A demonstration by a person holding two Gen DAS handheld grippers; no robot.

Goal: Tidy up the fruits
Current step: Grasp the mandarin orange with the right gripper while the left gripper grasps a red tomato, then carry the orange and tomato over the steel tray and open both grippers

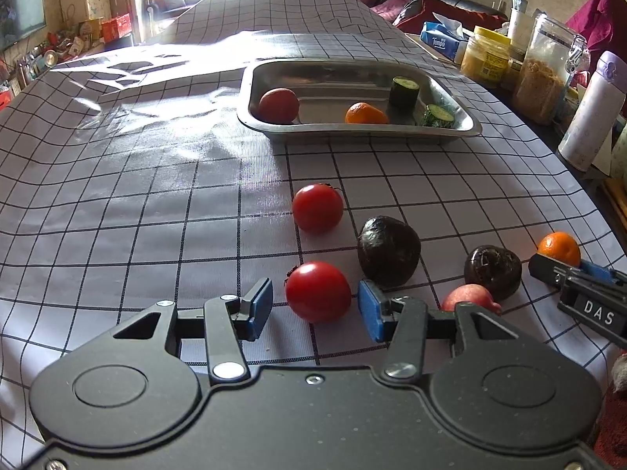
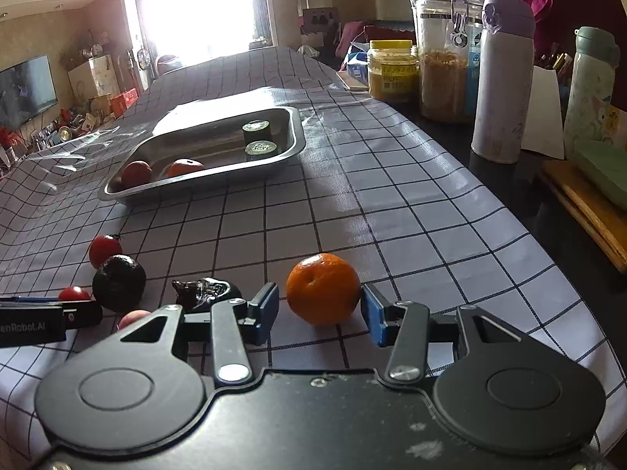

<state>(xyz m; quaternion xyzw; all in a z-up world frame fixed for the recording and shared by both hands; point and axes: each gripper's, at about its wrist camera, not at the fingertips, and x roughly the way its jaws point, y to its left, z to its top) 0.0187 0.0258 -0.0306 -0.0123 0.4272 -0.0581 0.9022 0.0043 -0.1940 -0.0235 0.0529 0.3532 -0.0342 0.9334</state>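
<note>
A checked tablecloth [image 1: 156, 203] covers the table. The left gripper [image 1: 315, 309] stands partly open around the near tomato [image 1: 317, 291], stem end pointing left, pads just clear. The right gripper [image 2: 319, 311] likewise brackets the mandarin [image 2: 323, 289], stem dimple facing the camera, not visibly pressed. Beyond sits the steel tray [image 1: 462, 125].
</note>
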